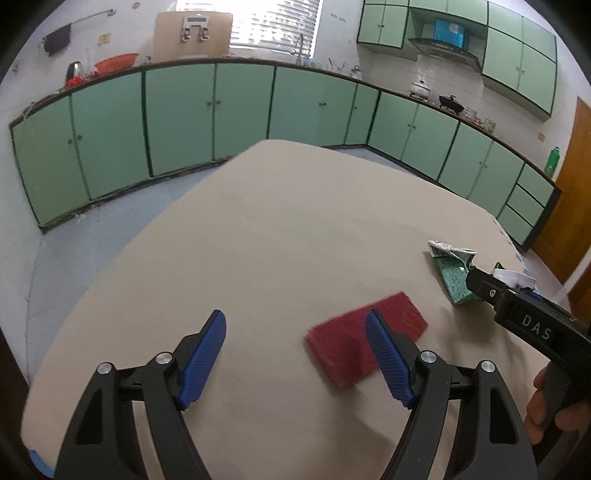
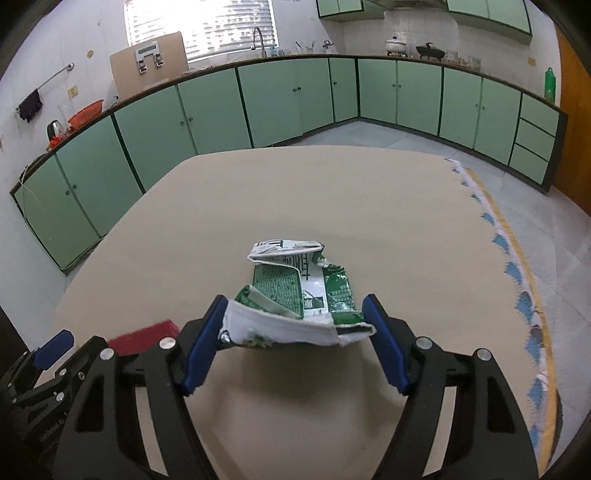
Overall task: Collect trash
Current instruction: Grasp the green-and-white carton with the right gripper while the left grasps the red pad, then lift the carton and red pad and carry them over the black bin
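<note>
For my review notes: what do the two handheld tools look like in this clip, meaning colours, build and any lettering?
Both match: the left tool and the right tool have black plastic frames with triangular cut-outs, silver round bolts at the pivots, and two blue ribbed pads. Seen from the left camera, the right tool's black body carries white letters "DAS". A hand grips its handle; no sleeve shows.

A kitchen: mint-green base cabinets (image 2: 207, 107) with dark frames run along two walls under a dark countertop (image 2: 280, 57). Matching wall cabinets (image 1: 517, 62) hang above a range hood (image 1: 447, 50). Daylight glares through a blinded window (image 2: 199, 26). The floor (image 1: 110, 218) is pale grey-blue. A beige-covered desk (image 2: 332, 192) fills the foreground; a wooden door (image 1: 580, 192) stands at right.
</note>
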The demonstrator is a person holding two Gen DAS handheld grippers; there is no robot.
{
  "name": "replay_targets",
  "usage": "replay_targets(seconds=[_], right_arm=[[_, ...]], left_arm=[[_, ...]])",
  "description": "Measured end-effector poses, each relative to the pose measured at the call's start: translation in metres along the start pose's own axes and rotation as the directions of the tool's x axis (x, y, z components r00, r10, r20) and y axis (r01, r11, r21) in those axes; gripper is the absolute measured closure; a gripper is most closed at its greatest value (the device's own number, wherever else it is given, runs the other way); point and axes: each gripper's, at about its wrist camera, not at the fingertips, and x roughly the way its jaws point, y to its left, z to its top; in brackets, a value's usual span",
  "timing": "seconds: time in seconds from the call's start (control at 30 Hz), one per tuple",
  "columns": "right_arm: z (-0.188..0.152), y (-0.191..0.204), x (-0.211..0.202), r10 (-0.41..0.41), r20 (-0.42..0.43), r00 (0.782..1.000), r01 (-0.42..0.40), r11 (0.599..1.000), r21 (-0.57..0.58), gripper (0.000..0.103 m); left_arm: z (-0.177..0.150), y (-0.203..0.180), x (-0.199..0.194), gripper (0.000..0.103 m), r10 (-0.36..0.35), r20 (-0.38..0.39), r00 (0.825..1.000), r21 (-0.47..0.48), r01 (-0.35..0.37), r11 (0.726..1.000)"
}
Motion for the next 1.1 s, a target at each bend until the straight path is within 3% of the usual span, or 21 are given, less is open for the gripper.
replay_targets(seconds=[0.33,0.57,0.6,0.83,0.9,0.97,1.1], right_arm=[[-0.007,-0.022,-0.009,-0.018,0.004,1.0,0.018,0.999,0.038,0.032],[-0.011,-0.023,-0.019,-0.02,0.015,1.0,0.019,1.0,0.017,0.032],[-0.011,-0.023,-0.02,-0.021,0.017,1.0,0.021,1.0,0.016,0.032],[-0.009,-0.038,-0.028,-0.043,0.03,0.999,0.042,0.999,0.032,0.034],[-0.009,-0.043,-0.03,-0.048,0.035,0.998,0.046,0.998,0.039,0.034],[-0.009,-0.047,-0.032,-0.049,0.036,0.998,0.047,0.998,0.044,0.034],[-0.011,-0.051,-0.031,-0.047,0.034,0.998,0.046,0.998,0.048,0.035]], left_arm=[[-0.011,-0.011,0.003,0.026,-0.011,-0.033,0.999,0.003,0.011,1.0],[-0.018,-0.021,0.0,0.055,-0.039,-0.039,0.998,0.009,0.04,0.999],[-0.019,-0.023,0.0,0.056,-0.047,-0.042,0.998,0.014,0.048,0.999],[-0.023,-0.044,-0.002,0.056,-0.115,-0.059,0.992,0.049,0.118,0.992],[-0.022,-0.048,-0.004,0.051,-0.096,-0.043,0.994,0.069,0.099,0.993],[-0.02,-0.047,-0.004,0.04,-0.072,-0.032,0.997,0.081,0.075,0.994],[-0.013,-0.042,0.006,0.032,-0.052,-0.039,0.998,0.101,0.056,0.993]])
